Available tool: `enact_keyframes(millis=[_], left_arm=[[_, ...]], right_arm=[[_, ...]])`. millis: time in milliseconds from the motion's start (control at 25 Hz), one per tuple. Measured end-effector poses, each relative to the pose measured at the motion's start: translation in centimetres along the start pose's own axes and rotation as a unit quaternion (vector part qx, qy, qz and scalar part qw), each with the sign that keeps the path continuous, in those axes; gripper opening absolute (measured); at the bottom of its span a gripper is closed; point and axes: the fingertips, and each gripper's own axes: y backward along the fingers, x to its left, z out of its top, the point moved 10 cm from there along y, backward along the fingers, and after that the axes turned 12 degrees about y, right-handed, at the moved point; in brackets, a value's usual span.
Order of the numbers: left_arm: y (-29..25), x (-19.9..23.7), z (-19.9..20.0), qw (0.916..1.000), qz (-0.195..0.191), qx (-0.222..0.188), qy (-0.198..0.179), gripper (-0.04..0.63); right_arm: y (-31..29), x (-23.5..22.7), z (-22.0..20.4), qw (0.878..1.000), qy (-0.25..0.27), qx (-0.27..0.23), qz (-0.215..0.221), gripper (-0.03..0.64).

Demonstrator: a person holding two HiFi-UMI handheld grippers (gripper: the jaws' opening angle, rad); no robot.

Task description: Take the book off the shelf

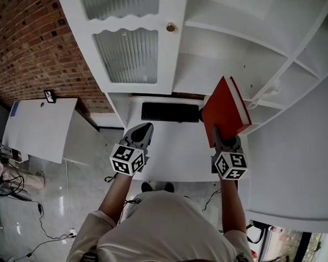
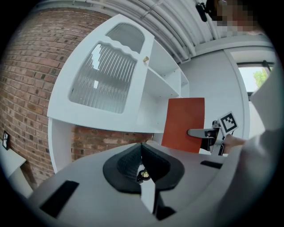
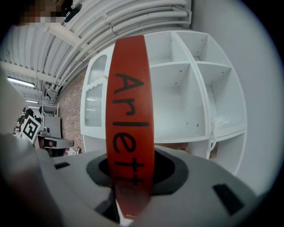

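A red book [image 1: 224, 110] with white page edges is held upright in the air in front of the white shelf unit [image 1: 247, 53], clear of its compartments. My right gripper [image 1: 225, 137] is shut on the book's lower end; in the right gripper view the red spine [image 3: 129, 128] with black lettering fills the space between the jaws. My left gripper [image 1: 141, 135] hovers to the left over the white desk with its jaws together and nothing between them [image 2: 143, 174]. The left gripper view also shows the red book [image 2: 184, 124] and the right gripper [image 2: 205, 133] off to the right.
A black keyboard [image 1: 170, 111] lies on the white desk [image 1: 170, 149] under the shelves. A cabinet door with ribbed glass [image 1: 129, 53] stands at the left of the unit, brick wall [image 1: 30, 46] beside it. A white cable [image 1: 260, 96] hangs in a lower shelf compartment.
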Motion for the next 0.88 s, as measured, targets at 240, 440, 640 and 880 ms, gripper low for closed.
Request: enact_keyframes(millis=[240,440,640,880], left_arm=[[0.18,-0.12,-0.06,1.0,0.004,0.0,0.004,-0.006],[0.14,-0.38,-0.05,1.0,0.004,-0.001,0.004,-0.006],[-0.06,-0.51,-0.07,1.0,0.002,0.001,0.001,-0.006],[-0.28,-0.46,-0.06,1.0,0.002,0.004,0.0,-0.006]], right_arm=[[0.1,0.39,-0.65,1.0,0.005,0.004,0.004,0.158],[0.11,0.61,-0.68,1.0,0.005,0.001,0.007,0.158],[-0.17,0.91,-0.75,1.0,0.007,0.001,0.012,0.158],[-0.44,1.01,-0.66,1.0,0.011,0.0,0.014,0.158]])
